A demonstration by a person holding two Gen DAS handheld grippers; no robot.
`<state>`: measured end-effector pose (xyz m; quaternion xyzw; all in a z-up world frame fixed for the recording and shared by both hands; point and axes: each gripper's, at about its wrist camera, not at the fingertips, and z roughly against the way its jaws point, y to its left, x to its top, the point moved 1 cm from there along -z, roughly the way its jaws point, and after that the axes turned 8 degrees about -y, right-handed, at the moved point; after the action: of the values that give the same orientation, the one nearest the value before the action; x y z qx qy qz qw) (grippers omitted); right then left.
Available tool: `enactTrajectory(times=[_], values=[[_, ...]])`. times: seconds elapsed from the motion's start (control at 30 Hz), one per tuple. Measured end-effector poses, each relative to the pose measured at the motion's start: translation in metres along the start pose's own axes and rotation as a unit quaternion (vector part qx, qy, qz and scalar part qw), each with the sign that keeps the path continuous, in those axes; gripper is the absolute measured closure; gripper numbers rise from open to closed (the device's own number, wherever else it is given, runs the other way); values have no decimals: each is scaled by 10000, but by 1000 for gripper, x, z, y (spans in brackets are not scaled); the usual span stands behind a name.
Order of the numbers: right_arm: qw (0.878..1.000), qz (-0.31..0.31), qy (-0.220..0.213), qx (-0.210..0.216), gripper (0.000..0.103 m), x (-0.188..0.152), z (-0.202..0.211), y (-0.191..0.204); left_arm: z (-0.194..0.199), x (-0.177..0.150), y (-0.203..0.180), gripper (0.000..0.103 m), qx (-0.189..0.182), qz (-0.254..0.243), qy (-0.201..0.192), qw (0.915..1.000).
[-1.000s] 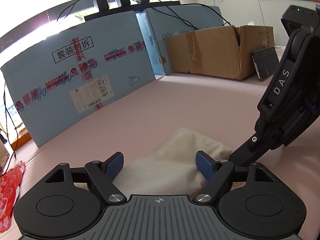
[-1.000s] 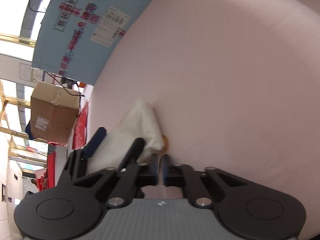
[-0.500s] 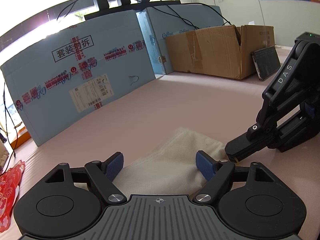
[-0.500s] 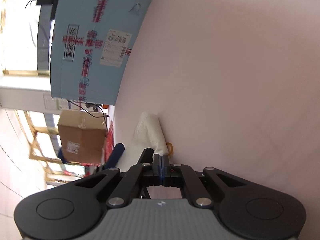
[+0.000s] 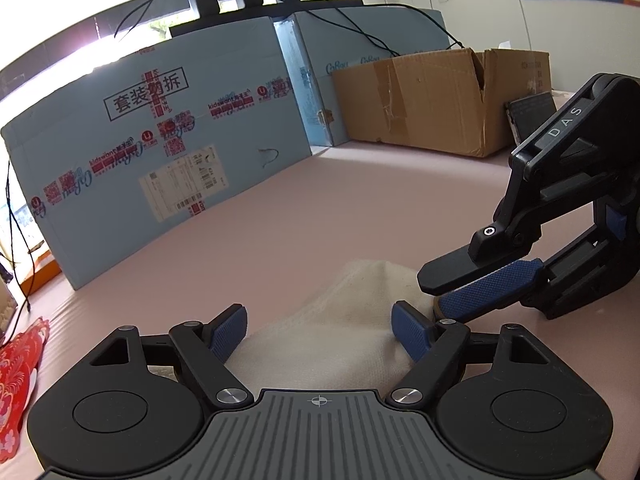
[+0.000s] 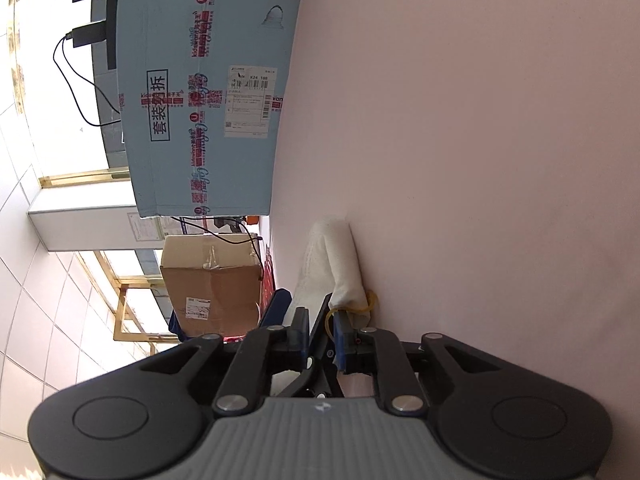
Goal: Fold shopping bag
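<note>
A cream shopping bag (image 5: pixel 328 320), folded into a narrow bundle, lies on the pink table (image 5: pixel 320 208). My left gripper (image 5: pixel 318 328) stands open over its near end, one blue pad at each side, and fabric shows past the left finger. From the right, my right gripper (image 5: pixel 430 292) reaches the bag's right corner, rolled so one finger is above the other. Its jaws are opening, a narrow gap between the pads. In the right wrist view a yellow elastic band (image 6: pixel 370 304) loops at the bag (image 6: pixel 336 256) end beside the right gripper (image 6: pixel 320 332), and the left gripper's black finger shows between its pads.
A tall blue printed carton (image 5: pixel 160 152) stands along the back left of the table. A brown cardboard box (image 5: pixel 432 96) sits at the back right with a dark panel (image 5: pixel 532 114) leaning on it. A red patterned item (image 5: pixel 18 364) lies at the left edge.
The right gripper came down, rolled, and reached the bag's right corner. Its jaws went from shut to slightly parted. The left gripper and the bag kept still.
</note>
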<state>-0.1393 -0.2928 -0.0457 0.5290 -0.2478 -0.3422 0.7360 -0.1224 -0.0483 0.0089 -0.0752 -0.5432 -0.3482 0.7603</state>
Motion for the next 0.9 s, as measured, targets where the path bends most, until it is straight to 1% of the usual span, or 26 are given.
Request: enactTrajectory(times=[0.1,0.23,0.37,0.4,0.47,0.5,0.6,0.7,0.8,0.9], values=[[9997,190,21,-165,85,-1,1,5,0,0,0,22,2,-6,-4,10000],[9971,610,10,-459,80,-1,4,15,-1,-1,-1,22,1,-7,-4,10000],[9943,864,39,-619,79,-4,2,20,-1,-1,-1,22,12,-22,-7,10000],[9940,878,20,-648,80,-5,2,20,-1,-1,-1,22,12,-24,-6,10000],[9935,881,-9,-719,98,-5,4,18,-1,-1,-2,22,13,-32,-5,10000],[9940,819,-4,-730,100,-4,6,14,-2,0,-2,22,13,-33,-5,10000],[9956,725,-152,-578,102,0,16,8,-2,0,-3,22,21,-49,-8,10000],[9981,474,-229,-305,103,8,19,5,-2,0,-5,22,54,-119,-21,9999],[9994,237,-233,-101,103,16,12,3,-1,0,-7,22,80,-180,-29,9998],[9996,112,-254,-56,102,25,2,2,-1,0,-8,22,67,-185,-25,9998]])
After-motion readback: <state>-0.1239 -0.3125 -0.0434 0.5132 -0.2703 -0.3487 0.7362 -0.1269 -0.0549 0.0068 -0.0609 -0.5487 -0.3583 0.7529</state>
